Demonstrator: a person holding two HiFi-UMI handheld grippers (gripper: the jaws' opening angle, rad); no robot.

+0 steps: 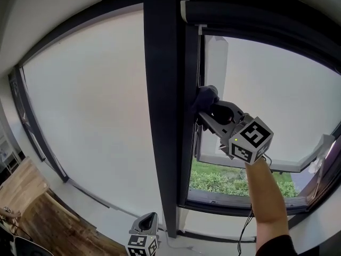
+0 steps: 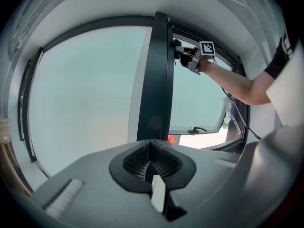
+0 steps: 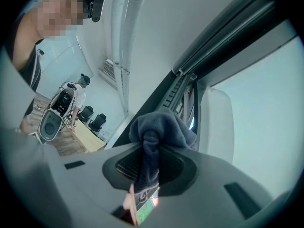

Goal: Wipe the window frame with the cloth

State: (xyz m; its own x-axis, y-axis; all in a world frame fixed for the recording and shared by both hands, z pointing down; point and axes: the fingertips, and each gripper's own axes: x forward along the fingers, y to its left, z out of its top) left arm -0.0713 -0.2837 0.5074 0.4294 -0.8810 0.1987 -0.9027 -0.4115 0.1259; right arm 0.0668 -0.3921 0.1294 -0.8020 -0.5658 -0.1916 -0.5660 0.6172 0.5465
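The cloth point(image 1: 205, 96) is clenched in the right gripper's point(image 1: 206, 108) jaws against the black window frame point(image 1: 162, 116); the left gripper's point(image 1: 147, 224) jaws are pressed together, empty; wooden floor point(image 1: 48, 217) is seen below.

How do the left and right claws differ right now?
The right claw is shut on the cloth; the left claw is shut on nothing. The right claw is raised and holds the cloth at the window frame; the left claw hangs low, apart from the frame. Both bear a marker cube.
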